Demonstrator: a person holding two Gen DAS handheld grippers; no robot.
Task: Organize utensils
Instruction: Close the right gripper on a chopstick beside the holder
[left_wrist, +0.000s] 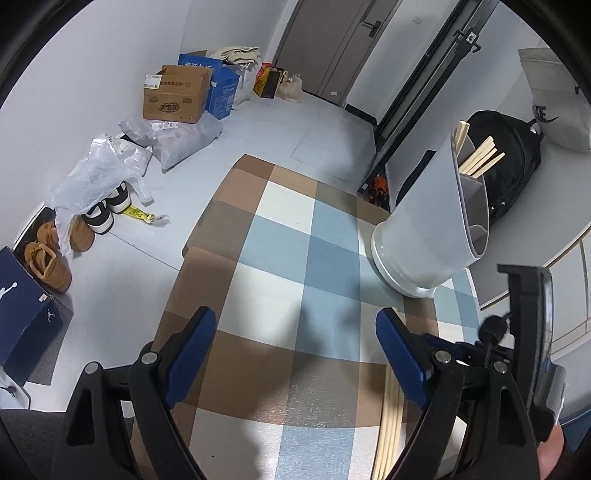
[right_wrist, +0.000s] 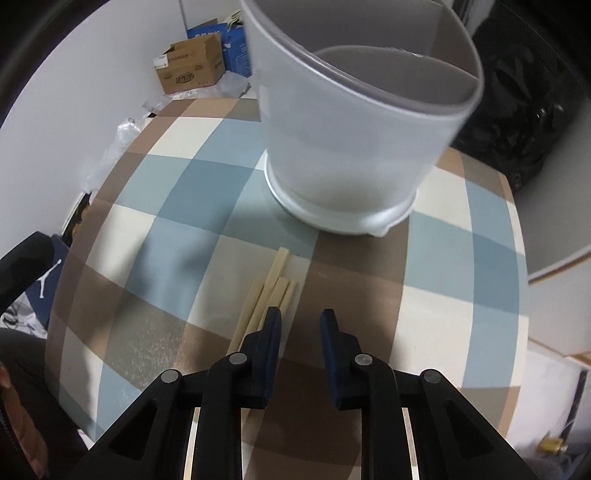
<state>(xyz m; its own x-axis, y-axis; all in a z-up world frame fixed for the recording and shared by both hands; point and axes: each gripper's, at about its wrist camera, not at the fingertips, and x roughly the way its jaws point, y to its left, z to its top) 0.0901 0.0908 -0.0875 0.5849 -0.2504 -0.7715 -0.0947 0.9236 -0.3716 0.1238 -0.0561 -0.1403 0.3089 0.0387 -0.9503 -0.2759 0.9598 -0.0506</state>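
1. Right gripper (right_wrist: 297, 317) hovered low over the checked tablecloth (right_wrist: 155, 206), jaws spread partway, nothing between them.
2. Loose chopsticks (right_wrist: 271, 291) lay flat on the cloth just ahead of its left finger, which overlapped their near ends; the bundle sat left of the jaw gap.
3. Utensil holder (right_wrist: 343, 147) stood straight ahead, beyond the chopstick tips, with a divider visible inside.
4. Left gripper (left_wrist: 295, 325) was spread wide and empty. The holder (left_wrist: 428, 229) was ahead and to its right, already with chopsticks in holder (left_wrist: 480, 157) in the back compartment.
5. Likely step: pick up the loose sticks. Shift the right gripper left to centre the bundle in the gap, then close across it.
6. Risks: sticks rolling or fanning on the slick cloth, or a partial grab.
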